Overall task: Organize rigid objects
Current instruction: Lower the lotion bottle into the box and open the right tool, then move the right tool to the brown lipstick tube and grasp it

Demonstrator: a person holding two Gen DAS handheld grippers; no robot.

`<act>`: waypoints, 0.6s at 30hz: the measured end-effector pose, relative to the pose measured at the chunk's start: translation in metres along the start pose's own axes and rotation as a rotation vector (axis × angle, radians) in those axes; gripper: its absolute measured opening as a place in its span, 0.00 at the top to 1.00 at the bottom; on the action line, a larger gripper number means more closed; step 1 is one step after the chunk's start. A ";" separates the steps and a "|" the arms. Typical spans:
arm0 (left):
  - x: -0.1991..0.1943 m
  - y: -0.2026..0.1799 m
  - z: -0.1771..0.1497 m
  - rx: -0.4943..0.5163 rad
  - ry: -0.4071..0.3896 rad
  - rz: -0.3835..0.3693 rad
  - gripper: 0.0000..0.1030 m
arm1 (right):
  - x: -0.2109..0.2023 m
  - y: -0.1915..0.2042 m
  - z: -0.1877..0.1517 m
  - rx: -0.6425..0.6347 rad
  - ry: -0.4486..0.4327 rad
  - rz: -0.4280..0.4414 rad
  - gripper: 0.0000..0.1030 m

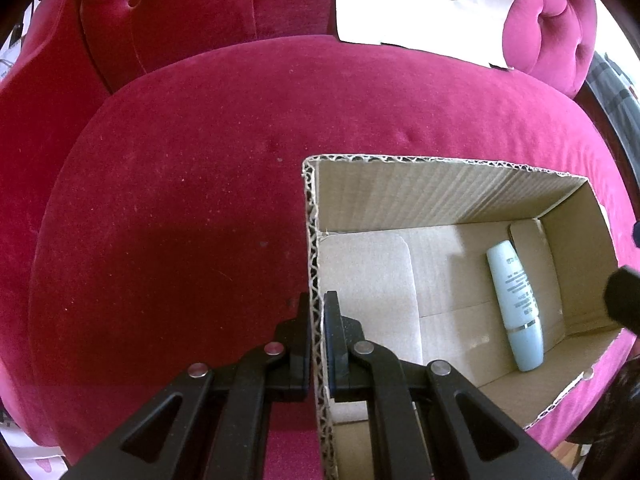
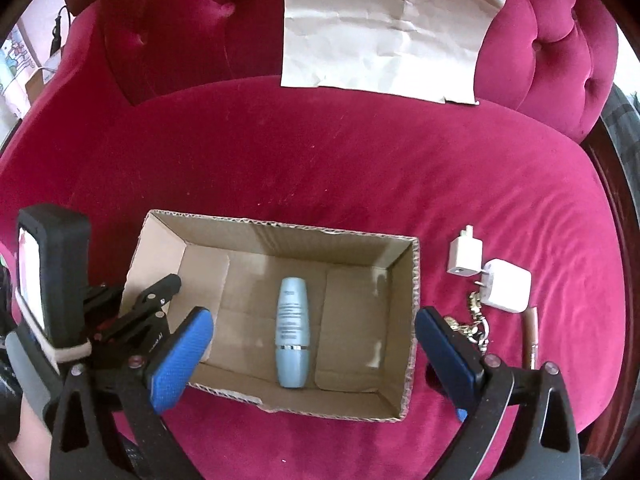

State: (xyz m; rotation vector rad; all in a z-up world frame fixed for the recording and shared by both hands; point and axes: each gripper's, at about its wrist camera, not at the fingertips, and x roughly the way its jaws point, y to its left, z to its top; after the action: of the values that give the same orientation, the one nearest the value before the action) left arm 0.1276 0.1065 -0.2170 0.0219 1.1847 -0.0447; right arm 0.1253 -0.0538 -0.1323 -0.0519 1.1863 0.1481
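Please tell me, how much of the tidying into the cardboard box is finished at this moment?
Done: one pale blue bottle lies in the cardboard box. In hand: the left hand-held gripper is shut on the box wall, steadying it; the right hand-held gripper is open and empty above the box. Left: two white chargers, a gold keychain and a brown tube on the sofa beside the box.

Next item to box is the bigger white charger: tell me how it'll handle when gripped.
The larger white charger looks like a rigid block, so it probably won't flex. Its glossy, rounded shell may slip in the jaws. It lies flat on soft velvet, so rolling seems unlikely.
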 end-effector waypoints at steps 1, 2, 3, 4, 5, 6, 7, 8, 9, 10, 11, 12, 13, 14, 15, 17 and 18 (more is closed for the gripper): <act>0.000 0.000 0.000 -0.002 0.000 -0.001 0.95 | -0.003 -0.003 0.000 -0.005 -0.004 -0.009 0.00; 0.000 0.000 0.000 -0.004 0.001 -0.002 0.95 | -0.005 -0.006 -0.001 -0.006 -0.006 -0.013 0.00; 0.000 0.000 0.000 -0.005 0.002 -0.004 0.95 | -0.007 -0.010 -0.001 -0.006 -0.009 -0.016 0.00; 0.000 0.001 0.000 -0.006 0.002 -0.004 0.95 | -0.010 -0.015 -0.001 -0.005 -0.014 -0.024 0.00; 0.000 0.000 0.000 -0.005 0.002 -0.004 0.95 | -0.011 -0.019 -0.001 -0.002 -0.016 -0.028 0.00; 0.000 0.000 0.000 -0.005 0.002 -0.003 0.95 | -0.012 -0.024 -0.001 0.002 -0.016 -0.033 0.00; 0.000 0.000 0.000 -0.005 0.002 -0.004 0.95 | -0.015 -0.030 -0.001 0.010 -0.020 -0.036 0.00; 0.000 0.001 0.001 -0.007 0.003 -0.005 0.95 | -0.017 -0.035 -0.001 0.015 -0.022 -0.041 0.00; 0.000 0.002 0.001 -0.009 0.003 -0.006 0.95 | -0.019 -0.040 -0.001 0.020 -0.027 -0.047 0.00; 0.000 0.002 0.001 -0.010 0.003 -0.007 0.95 | -0.021 -0.044 0.000 0.023 -0.030 -0.050 0.00; 0.000 0.003 0.001 -0.011 0.004 -0.008 0.95 | -0.023 -0.050 0.000 0.029 -0.034 -0.052 0.00; 0.000 0.003 0.001 -0.013 0.005 -0.010 0.95 | -0.024 -0.054 0.000 0.035 -0.038 -0.053 0.00; 0.001 0.004 0.001 -0.014 0.005 -0.011 0.95 | -0.025 -0.059 -0.001 0.040 -0.045 -0.054 0.00; 0.001 0.005 0.000 -0.014 0.005 -0.012 0.95 | -0.027 -0.066 -0.002 0.048 -0.051 -0.056 0.00; 0.001 0.005 0.000 -0.014 0.005 -0.012 0.95 | -0.027 -0.070 -0.002 0.054 -0.051 -0.061 0.00; 0.001 0.006 0.000 -0.010 0.004 -0.011 0.95 | -0.027 -0.081 -0.004 0.059 -0.050 -0.070 0.00; 0.001 0.006 0.000 -0.010 0.004 -0.010 0.95 | -0.027 -0.084 -0.005 0.060 -0.049 -0.078 0.00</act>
State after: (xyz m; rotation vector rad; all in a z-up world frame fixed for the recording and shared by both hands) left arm 0.1281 0.1122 -0.2184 0.0073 1.1889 -0.0480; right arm 0.1229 -0.1397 -0.1124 -0.0415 1.1372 0.0453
